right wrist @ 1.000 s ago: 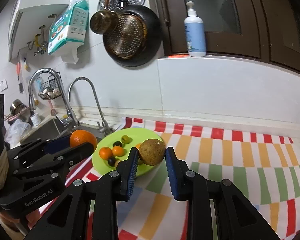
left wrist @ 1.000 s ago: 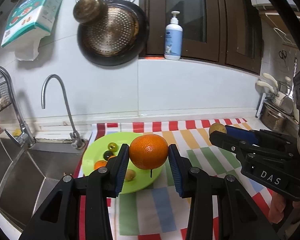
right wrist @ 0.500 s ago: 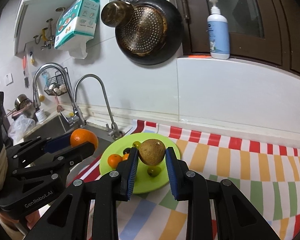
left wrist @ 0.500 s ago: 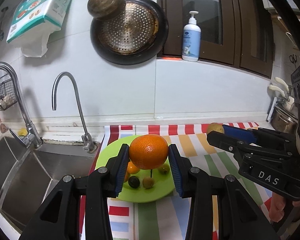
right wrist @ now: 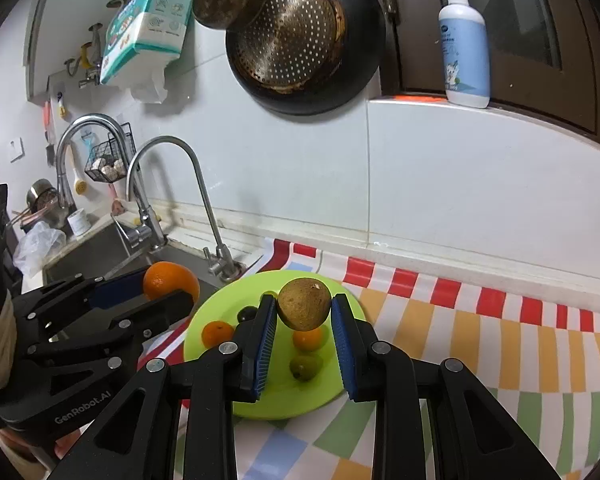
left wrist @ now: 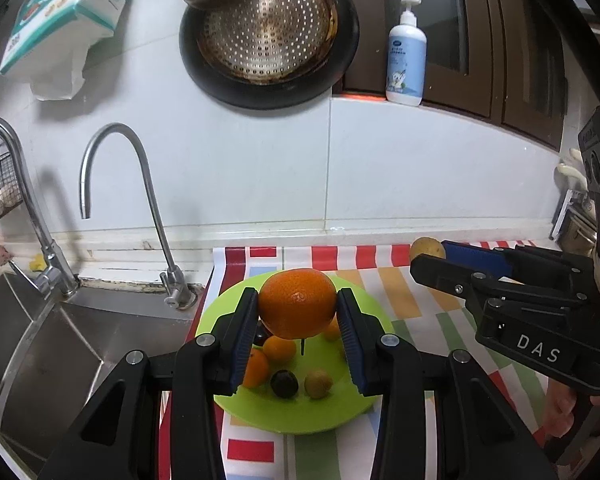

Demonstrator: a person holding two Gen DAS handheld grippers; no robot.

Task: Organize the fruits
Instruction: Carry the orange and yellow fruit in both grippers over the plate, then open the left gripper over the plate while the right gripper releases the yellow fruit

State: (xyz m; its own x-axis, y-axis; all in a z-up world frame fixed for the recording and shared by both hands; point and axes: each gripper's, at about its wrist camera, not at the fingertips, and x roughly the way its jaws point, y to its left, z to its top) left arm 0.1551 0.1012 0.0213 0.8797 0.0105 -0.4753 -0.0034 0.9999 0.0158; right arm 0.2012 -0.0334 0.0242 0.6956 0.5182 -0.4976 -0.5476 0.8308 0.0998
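Note:
My left gripper [left wrist: 297, 322] is shut on a large orange [left wrist: 297, 303] and holds it above the green plate [left wrist: 300, 412]. The plate holds several small fruits: small oranges [left wrist: 280, 348], a dark one [left wrist: 284, 383] and a yellow-green one [left wrist: 318, 385]. My right gripper [right wrist: 304, 322] is shut on a brown kiwi [right wrist: 304, 304], held above the same plate [right wrist: 276, 400]. In the right wrist view the left gripper with the orange [right wrist: 171, 282] is at the left. In the left wrist view the right gripper with the kiwi [left wrist: 426, 249] is at the right.
The plate lies on a striped cloth [right wrist: 480, 344] on the counter. A steel sink [left wrist: 40, 352] with two taps [left wrist: 148, 216] is to the left. A dark pan [left wrist: 268, 36] hangs on the wall, and a soap bottle [left wrist: 406, 56] stands on the ledge.
Both grippers have moved forward toward the wall with their fruits held; the green plate now lies closer and more directly under both of them.

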